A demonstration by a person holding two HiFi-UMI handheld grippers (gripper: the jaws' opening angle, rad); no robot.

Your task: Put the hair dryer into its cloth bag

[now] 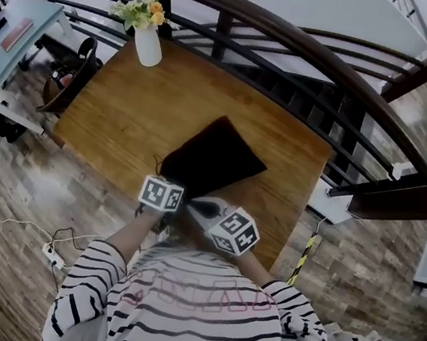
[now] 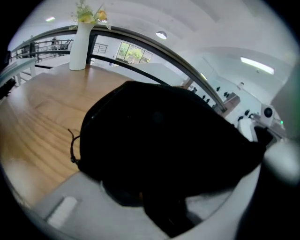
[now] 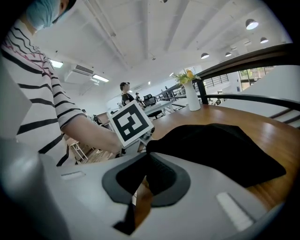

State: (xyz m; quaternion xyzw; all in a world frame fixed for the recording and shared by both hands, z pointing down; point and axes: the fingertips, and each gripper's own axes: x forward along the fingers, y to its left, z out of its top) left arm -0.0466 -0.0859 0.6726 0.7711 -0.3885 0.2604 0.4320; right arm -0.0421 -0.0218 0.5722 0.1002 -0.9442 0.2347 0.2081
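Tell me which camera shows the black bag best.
The head view: the bag lies on the table with nearly its whole outline in sight. The left gripper view is too close: a dark mass filling the frame. The right gripper view sees it low, from one side.

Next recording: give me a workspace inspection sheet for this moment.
Surface: wooden table, no stains seen.
Job's things: black cloth bag lies on the table; hair dryer not seen.
Clutter: vase of flowers at the far corner.
Grippers: left gripper and right gripper both closed on the bag's near end.
Cables: white cable and power strip on the floor left of the table.
Surroundings: dark curved railing beyond the table; desk; a person farther off.
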